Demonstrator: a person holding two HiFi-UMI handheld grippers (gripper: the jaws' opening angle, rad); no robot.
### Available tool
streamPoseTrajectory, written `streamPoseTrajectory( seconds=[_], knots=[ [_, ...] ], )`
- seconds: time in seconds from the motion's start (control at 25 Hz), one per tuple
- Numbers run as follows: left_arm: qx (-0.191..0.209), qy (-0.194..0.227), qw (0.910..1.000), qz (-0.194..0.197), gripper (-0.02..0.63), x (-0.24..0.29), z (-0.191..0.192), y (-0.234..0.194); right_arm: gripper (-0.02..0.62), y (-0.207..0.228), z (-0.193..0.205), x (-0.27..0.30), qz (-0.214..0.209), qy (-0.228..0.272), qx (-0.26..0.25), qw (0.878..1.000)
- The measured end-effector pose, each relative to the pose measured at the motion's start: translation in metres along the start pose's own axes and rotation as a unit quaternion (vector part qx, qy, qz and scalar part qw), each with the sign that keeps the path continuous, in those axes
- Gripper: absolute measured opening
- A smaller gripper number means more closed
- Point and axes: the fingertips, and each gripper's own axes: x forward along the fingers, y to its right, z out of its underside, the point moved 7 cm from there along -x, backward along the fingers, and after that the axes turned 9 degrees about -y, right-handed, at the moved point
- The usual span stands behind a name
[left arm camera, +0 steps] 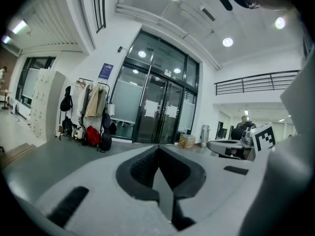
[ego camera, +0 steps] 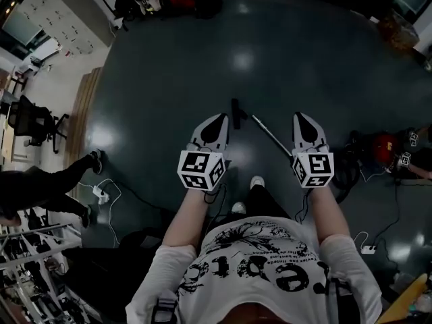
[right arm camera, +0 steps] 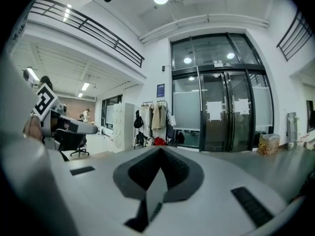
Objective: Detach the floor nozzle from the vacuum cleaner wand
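L gripper (ego camera: 221, 118): jaws sitting fully together, gripping nothing, pointing out over dark floor (ego camera: 169, 79) | floor nozzle (ego camera: 235, 114) lying mid-floor, showing btwn the two grippers, nearer L | wand (ego camera: 271, 135) lying slantwise just R of nozzle, the two looking apart | R gripper (ego camera: 302, 117): jaws pressing together too, holding nothing

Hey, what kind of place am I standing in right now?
Most likely the entrance hall of an office or lab building: tall glass doors, a coat rack hung with jackets and bags, white lockers beside it, and an office chair off to the side.
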Motion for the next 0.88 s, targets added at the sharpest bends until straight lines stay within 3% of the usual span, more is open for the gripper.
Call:
streamPoseTrajectory(
  seconds=[0.36, 0.88],
  knots=[
    [-0.005, -0.002, 0.9988, 0.048, 0.005, -0.086, 0.047, 0.027, 0.003, -0.074, 0.046, -0.087, 0.018, -0.025, 0.032, 0.999],
    [0.022, 0.006, 0.9983, 0.054, 0.005, -0.120, 0.059, 0.045, 0.003, -0.108, 0.052, -0.122, 0.003, -0.022, -0.015, 1.000]
  ],
)
